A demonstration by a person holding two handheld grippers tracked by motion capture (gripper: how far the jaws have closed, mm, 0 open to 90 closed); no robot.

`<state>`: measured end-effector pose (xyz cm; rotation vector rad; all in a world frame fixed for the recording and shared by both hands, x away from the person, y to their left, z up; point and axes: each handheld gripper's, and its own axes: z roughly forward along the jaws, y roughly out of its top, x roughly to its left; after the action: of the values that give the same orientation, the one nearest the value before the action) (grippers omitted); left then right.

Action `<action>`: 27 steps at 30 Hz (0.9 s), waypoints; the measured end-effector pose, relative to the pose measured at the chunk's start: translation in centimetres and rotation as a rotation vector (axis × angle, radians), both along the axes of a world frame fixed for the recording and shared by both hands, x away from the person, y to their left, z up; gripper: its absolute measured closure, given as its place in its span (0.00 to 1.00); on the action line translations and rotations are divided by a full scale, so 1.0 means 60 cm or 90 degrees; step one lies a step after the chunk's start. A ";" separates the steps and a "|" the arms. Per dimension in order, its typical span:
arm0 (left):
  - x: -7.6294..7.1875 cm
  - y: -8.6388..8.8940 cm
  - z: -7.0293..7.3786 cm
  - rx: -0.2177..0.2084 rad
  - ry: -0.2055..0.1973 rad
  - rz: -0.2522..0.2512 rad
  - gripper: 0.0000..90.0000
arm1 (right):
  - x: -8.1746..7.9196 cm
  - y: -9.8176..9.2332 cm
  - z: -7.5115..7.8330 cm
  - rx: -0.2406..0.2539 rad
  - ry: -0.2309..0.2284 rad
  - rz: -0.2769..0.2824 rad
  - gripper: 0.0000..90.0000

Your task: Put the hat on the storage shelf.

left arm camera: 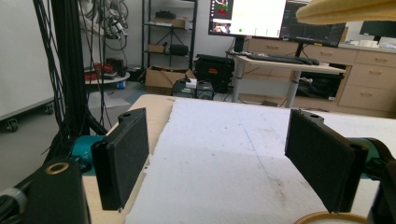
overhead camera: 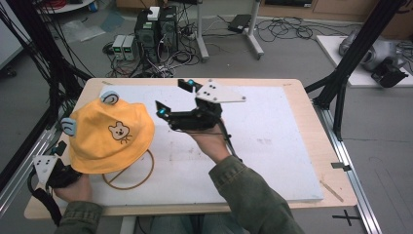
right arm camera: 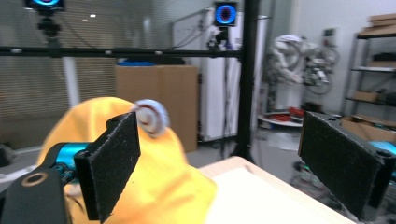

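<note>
A yellow hat (overhead camera: 109, 136) with a bear face and small blue ears is sitting at the near left of the table (overhead camera: 292, 161), draping over a tan ring (overhead camera: 141, 176) drawn or lying on the white mat (overhead camera: 263, 141). It looks like soft cloth: light, floppy, likely to fold and sag wherever it is lifted, and in no danger of breaking. The brim seems the best place to pinch, since the crown would probably collapse between the fingers.

The left gripper (overhead camera: 51, 168) is resting at the hat's near left edge, and in its own view its fingers (left arm camera: 122, 156) are standing wide with nothing between them, the hat's edge showing above. The right gripper (overhead camera: 178, 100) is hanging over the mat just right of the hat, fingers (right arm camera: 112, 163) also spread wide and empty, pointing toward the crown.
</note>
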<state>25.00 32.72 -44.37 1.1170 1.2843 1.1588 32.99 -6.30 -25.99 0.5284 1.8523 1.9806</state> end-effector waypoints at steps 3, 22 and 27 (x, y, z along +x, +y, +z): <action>-0.001 0.002 0.000 -0.001 -0.002 0.005 0.24 | 0.004 -0.061 -0.001 0.013 0.005 -0.051 0.14; -0.002 -0.005 0.000 0.004 0.000 0.001 0.24 | -0.015 -0.288 -0.052 0.034 0.012 -0.281 0.13; -0.003 -0.002 0.000 0.002 -0.001 0.005 0.24 | -0.029 -0.317 -0.105 -0.004 0.020 -0.370 0.14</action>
<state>24.83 32.59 -44.35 1.1130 1.2872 1.1675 31.28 -25.34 -32.29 0.9704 1.4923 1.5776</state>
